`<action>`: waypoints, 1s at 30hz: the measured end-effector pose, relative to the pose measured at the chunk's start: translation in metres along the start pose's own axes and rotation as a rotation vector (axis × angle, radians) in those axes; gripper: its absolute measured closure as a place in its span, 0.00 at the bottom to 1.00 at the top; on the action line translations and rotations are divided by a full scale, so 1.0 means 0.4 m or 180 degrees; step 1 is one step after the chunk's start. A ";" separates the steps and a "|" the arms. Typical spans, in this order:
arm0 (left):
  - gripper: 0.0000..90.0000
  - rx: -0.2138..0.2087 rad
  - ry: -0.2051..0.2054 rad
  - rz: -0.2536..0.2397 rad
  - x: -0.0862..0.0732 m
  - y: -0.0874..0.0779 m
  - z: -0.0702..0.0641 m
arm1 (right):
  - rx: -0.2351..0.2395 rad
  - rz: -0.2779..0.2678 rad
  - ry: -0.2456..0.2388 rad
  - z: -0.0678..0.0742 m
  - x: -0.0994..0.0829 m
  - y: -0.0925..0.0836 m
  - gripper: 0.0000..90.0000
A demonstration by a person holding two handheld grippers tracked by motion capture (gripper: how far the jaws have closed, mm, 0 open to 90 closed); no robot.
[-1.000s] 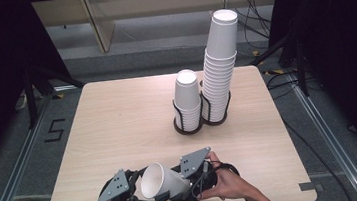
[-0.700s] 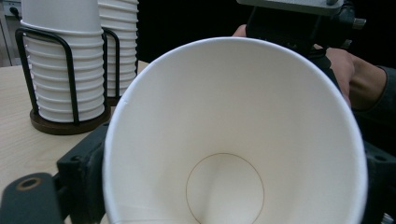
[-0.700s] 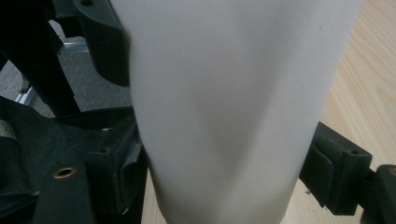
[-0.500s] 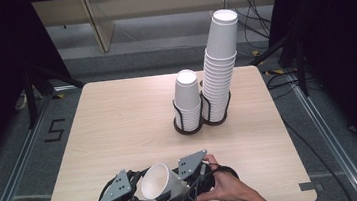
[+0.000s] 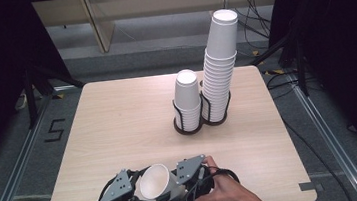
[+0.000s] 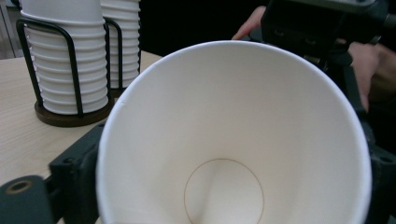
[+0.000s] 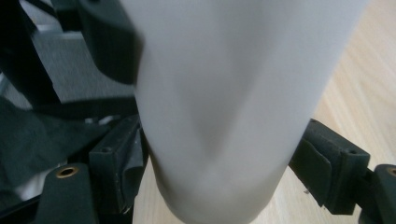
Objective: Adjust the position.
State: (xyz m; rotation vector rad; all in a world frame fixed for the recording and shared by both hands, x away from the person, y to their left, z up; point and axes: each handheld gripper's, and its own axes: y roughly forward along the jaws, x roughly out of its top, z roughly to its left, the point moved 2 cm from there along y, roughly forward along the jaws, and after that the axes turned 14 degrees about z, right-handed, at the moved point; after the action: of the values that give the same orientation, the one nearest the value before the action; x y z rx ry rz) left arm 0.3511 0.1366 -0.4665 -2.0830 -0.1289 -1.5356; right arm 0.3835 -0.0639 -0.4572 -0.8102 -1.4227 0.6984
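— Why is that cup sitting sideways between your hands?

— I've got the single paper cup (image 5: 154, 184) low in the frame, near the front edge of the surface (image 5: 118, 122), tipped so its mouth faces up and away from me. My right tongs (image 7: 219, 177) are pinching it near its base; in the right gripper view the jaws press the wall from both sides and it dents a little.

— And the left?

— My left tongs (image 5: 126, 194) sit just beside the rim. In the left gripper view a black jaw lies against the outside of the cup on each side, so I judge they're clamped on it too, nearer the mouth.

— Why two grips?

— My guess: a thin cup buckles under one pinch, so I'm steadying it at both ends.

— And the stacks?

— The short stack (image 5: 187, 97) and the tall stack (image 5: 219, 66) stand in a black wire holder (image 5: 189, 124), right of centre, well apart from my hands.
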 end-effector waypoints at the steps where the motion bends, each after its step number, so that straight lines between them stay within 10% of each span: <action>1: 0.05 -0.0007 -0.0053 -0.0045 0.001 -0.001 0.001 | 0.0011 -0.0088 0.0023 -0.002 0.000 -0.003 0.27; 6: 0.08 0.0023 -0.0057 -0.0089 -0.005 0.000 0.002 | 0.0176 -0.0516 0.0220 -0.014 0.000 -0.005 0.27; 23: 0.16 0.0020 -0.0149 -0.0175 -0.006 -0.007 0.009 | 0.0190 -0.0501 0.0335 -0.011 0.002 0.027 0.25; 30: 0.18 0.0267 -0.0083 -0.0223 0.005 -0.033 0.022 | 0.0115 -0.0407 0.0472 -0.025 -0.020 0.024 0.20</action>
State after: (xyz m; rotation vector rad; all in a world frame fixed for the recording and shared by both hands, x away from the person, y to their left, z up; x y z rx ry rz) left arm 0.3544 0.1515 -0.4617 -2.0526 -0.2739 -1.5177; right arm 0.3937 -0.0656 -0.4692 -0.7212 -1.3121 0.5532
